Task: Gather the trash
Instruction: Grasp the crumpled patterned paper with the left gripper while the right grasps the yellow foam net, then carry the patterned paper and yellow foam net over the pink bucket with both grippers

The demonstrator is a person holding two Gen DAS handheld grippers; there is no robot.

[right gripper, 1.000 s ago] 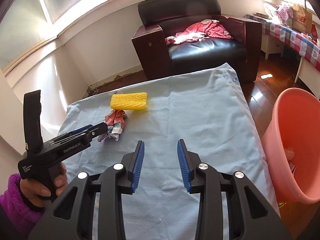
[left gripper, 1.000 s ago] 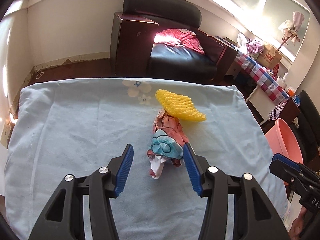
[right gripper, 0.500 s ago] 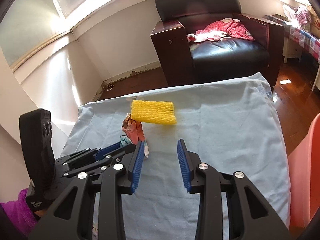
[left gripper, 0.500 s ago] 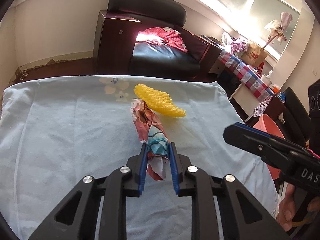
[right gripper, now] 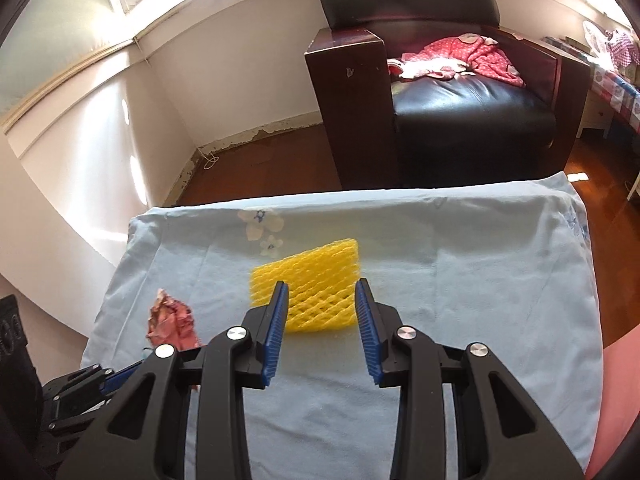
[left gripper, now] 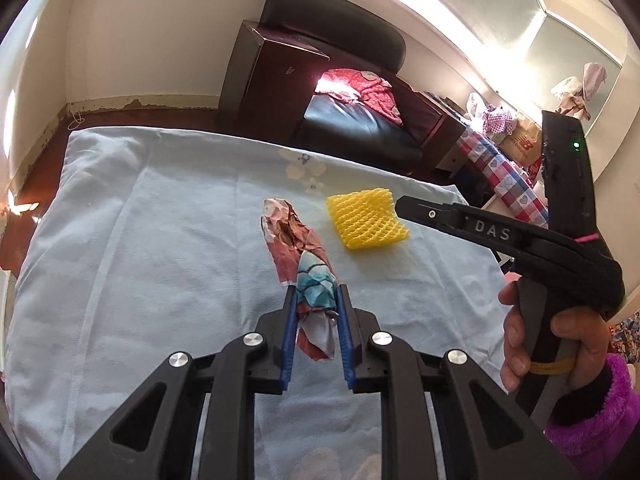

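The left gripper (left gripper: 316, 300) is seen closed on a crumpled printed wrapper (left gripper: 310, 280); its jaws have just been closing, and the blue pads are pressed against both sides of the wrapper's near part. The far end of the wrapper, reddish brown, sticks out beyond the fingertips above the pale blue cloth (left gripper: 160, 260) that covers the table.

To the right of the wrapper and a little farther off, a yellow foam net (left gripper: 366, 218) is laid flat on the cloth, apart from the wrapper. The right gripper (right gripper: 322, 292) is held over this net with its jaws partly open. In the right wrist view the near part of the net is framed between the two blue pads, but no contact with it can be made out. In the left wrist view, the right gripper's tip is seen at the net's right edge, and the hand (left gripper: 560, 340) on its handle is visible with a purple fleece sleeve (left gripper: 600, 420).

Beyond the table, a dark leather armchair (right gripper: 460, 112) is seen, with a red garment (right gripper: 464, 58) lying on its seat.
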